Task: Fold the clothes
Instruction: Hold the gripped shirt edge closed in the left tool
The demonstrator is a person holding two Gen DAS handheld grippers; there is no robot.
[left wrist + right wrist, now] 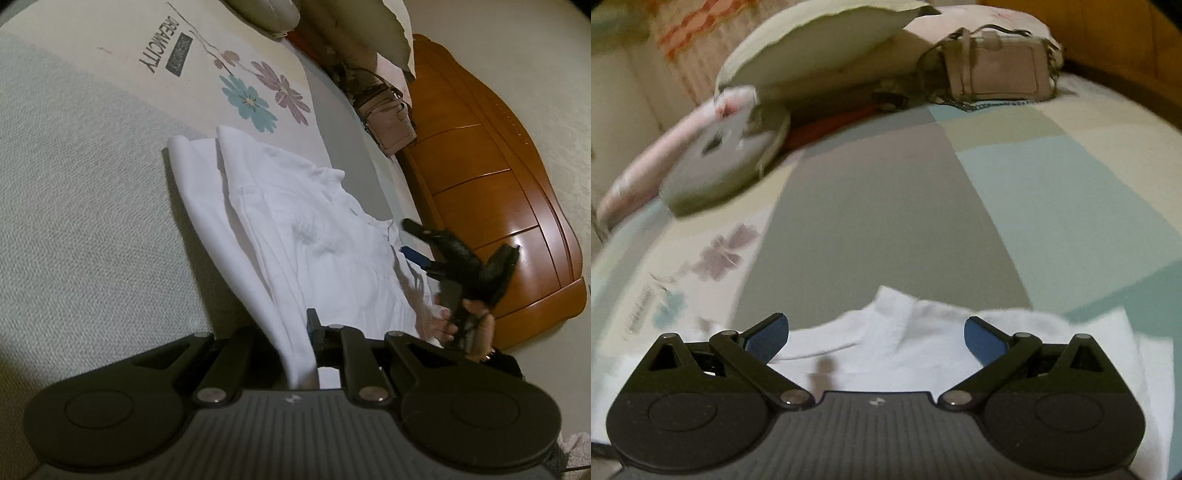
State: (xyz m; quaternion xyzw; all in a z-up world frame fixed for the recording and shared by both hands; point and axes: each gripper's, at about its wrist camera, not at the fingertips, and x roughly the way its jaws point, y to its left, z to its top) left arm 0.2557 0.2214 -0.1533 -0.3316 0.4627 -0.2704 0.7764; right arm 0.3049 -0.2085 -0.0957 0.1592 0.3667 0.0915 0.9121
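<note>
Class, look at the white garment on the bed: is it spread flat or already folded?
Partly folded. The white garment shows overlapping layers along its length, and the left gripper pinches one edge while the right gripper hovers open.

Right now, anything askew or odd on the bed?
The white garment is only half folded: its layers overlap unevenly and are wrinkled, with one edge pinched in the left gripper. The right gripper is open above it. No spill or damage visible.

Dim indoor light is falling softly; glare is glinting on the wooden headboard [491, 177], fisheye bending is curving edges, and motion blur is smearing the pillows [812, 48].
</note>
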